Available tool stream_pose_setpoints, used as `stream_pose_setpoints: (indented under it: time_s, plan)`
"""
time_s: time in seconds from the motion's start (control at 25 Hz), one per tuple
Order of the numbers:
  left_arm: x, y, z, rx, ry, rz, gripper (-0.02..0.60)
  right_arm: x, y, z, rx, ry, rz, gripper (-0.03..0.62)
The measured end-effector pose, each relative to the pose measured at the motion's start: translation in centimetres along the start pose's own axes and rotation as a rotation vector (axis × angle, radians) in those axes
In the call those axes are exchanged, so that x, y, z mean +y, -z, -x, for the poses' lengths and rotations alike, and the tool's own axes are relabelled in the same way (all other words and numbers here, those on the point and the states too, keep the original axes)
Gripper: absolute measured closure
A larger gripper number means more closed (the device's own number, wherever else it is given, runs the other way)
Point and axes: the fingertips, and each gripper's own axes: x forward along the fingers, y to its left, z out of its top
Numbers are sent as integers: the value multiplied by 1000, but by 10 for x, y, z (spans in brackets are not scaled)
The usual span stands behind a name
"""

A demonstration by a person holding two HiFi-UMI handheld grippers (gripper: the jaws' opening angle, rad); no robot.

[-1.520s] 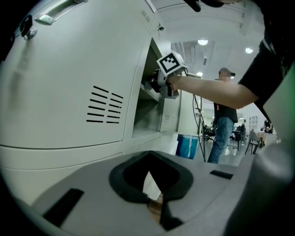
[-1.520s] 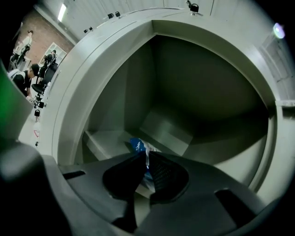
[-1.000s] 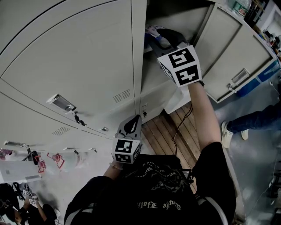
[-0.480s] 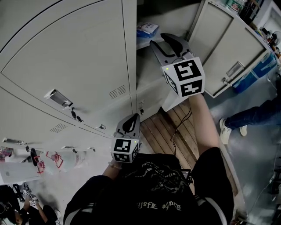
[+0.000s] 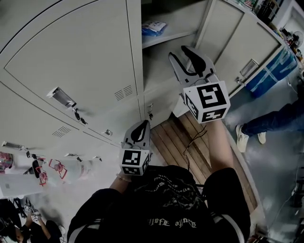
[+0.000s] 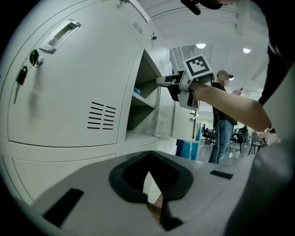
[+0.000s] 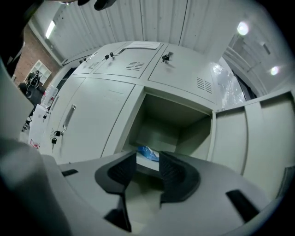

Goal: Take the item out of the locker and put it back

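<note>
1. The locker (image 5: pixel 186 14) stands open, with its door (image 5: pixel 237 52) swung out to the right.
2. The blue packet (image 5: pixel 153 27) lies on the shelf (image 5: pixel 167 37) inside the locker, near the left wall of the compartment.
3. The right gripper (image 5: pixel 186 57) is held up in front of the open compartment, outside it and lower than the shelf.
4. In the right gripper view the 2 jaws of the right gripper (image 7: pixel 147 168) stand apart with a moderate gap, and nothing is between them.
5. In that view the blue packet (image 7: pixel 148 153) shows just above the gap. It is farther away on the shelf and does not touch the pads.
6. The left gripper (image 5: pixel 140 132) is held low and close to the person's body, in front of the closed locker doors (image 5: pixel 71 61) and well apart from the packet.
7. In the left gripper view the tips of the left gripper (image 6: pixel 148 154) meet. It holds nothing, and only a hollow stays between the pads.
8. This view also shows the right gripper (image 6: pixel 160 82) from the side, pointing to the compartment, with the blue packet (image 6: pixel 136 91) farther inside.
9. A key (image 6: pixel 19 76) hangs in the lock of the closed door at the left.
</note>
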Motion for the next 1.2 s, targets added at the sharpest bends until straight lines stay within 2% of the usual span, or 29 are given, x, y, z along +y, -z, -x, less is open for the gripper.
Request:
stream_pose_setpoints:
  time_s: [0.24,0.76,1.0,1.2]
  plan:
    - [-7,-2,11,-24,-29,-3,575,5,14,29,8,31,-41,437]
    - [-16,-5,22,-46,-19,-12,575,27,63,77,41,109,-159,437]
    - [-17,-7,23,-50,-5,-16,575,43,85,93,75,151,-163,437]
    - [-25,-6,22,-52,31,-19,575,61,104,108,102,156,-210,437]
